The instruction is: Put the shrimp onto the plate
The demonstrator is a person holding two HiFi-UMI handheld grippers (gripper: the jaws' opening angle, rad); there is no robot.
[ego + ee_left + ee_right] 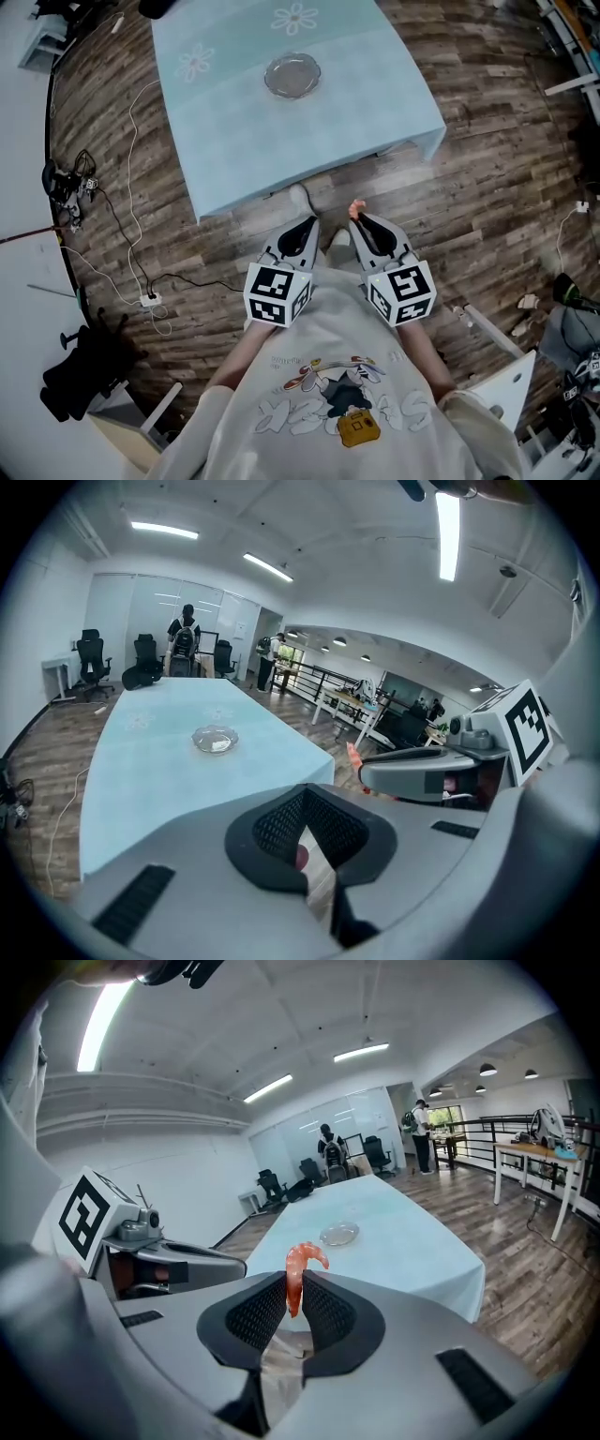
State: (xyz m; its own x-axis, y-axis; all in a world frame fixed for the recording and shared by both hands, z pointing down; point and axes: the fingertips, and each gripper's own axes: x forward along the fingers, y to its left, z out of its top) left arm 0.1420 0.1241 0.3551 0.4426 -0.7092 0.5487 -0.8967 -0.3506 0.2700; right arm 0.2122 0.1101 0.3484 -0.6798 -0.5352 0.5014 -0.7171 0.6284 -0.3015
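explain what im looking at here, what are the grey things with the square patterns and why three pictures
No robot here: a person holds two grippers, each a grey two-jaw clamp with a marker cube. The head view looks down from the person's head at the left gripper and right gripper. The other two pictures come from cameras riding on each gripper, looking along its jaws. Ahead stands a table covered in pale blue, with one glass plate on it. The right gripper pinches a shrimp; the left one is shut and empty.
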